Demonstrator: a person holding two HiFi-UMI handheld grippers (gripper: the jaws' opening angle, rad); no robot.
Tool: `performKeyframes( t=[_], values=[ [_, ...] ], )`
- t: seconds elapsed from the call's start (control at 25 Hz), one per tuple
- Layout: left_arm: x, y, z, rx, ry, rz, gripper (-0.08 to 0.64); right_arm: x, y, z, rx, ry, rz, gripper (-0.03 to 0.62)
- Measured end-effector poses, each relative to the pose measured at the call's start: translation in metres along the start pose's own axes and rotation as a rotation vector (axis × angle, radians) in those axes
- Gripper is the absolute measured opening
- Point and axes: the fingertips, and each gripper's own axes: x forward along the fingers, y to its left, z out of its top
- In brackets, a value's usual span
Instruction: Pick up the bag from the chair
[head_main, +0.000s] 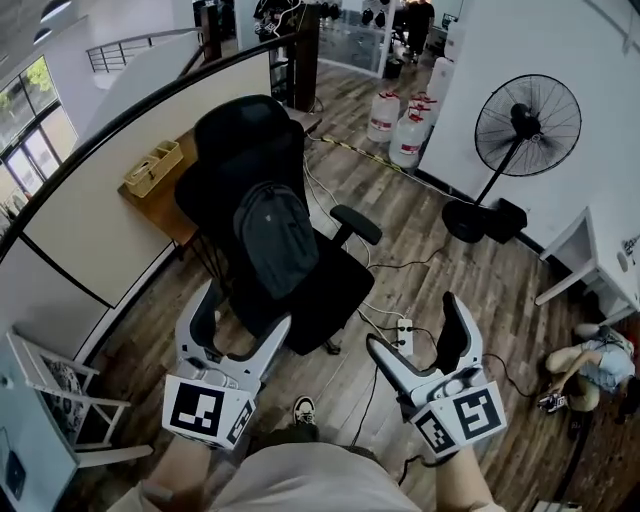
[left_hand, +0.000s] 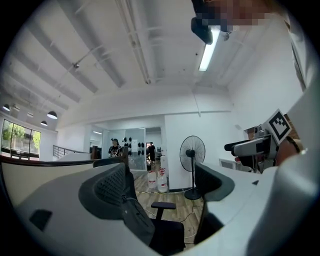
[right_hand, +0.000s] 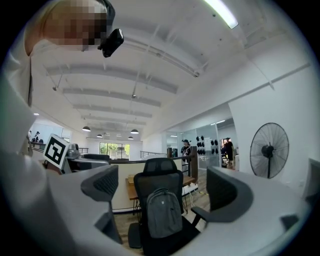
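A dark grey backpack (head_main: 275, 238) leans upright against the back of a black office chair (head_main: 322, 292). The right gripper view shows the backpack (right_hand: 161, 212) centred between that gripper's jaws, still some way off. My left gripper (head_main: 240, 325) is open, just short of the chair's front left edge. My right gripper (head_main: 415, 330) is open too, to the right of the seat, above the floor. In the left gripper view the chair (left_hand: 167, 235) and a sliver of the backpack (left_hand: 137, 220) sit low between the jaws. Nothing is held.
A desk (head_main: 165, 205) with a yellow tray (head_main: 152, 168) stands behind the chair by a low partition. A power strip (head_main: 405, 337) and cables lie on the wood floor right of the chair. A standing fan (head_main: 515, 140) and water jugs (head_main: 410, 135) are farther back. A person crouches at far right (head_main: 590, 365).
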Motion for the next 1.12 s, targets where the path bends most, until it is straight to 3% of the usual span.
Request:
performKeyframes(
  t=[0.16,0.32,0.56,0.88,1.12],
  values=[
    [0.023,0.029,-0.005,-0.012,0.006,0.023,0.416,0.036,-0.006,-0.004,-0.001,0.027,0.004,0.548],
    [0.033,0.054,-0.009,-0.026,-0.012,0.061,0.414,0.065,-0.009,-0.005,-0.064,0.064,0.016,0.549],
    [0.058,0.075,-0.026,0.000,0.012,0.111,0.415,0.099,-0.024,-0.010,-0.105,0.059,0.031,0.549],
    [0.107,0.089,-0.037,0.027,0.036,0.206,0.414,0.165,-0.061,-0.017,-0.078,0.023,0.144,0.549],
    [0.178,0.096,-0.035,0.045,0.057,0.291,0.414,0.230,-0.114,-0.010,-0.063,0.017,0.258,0.549]
  ],
)
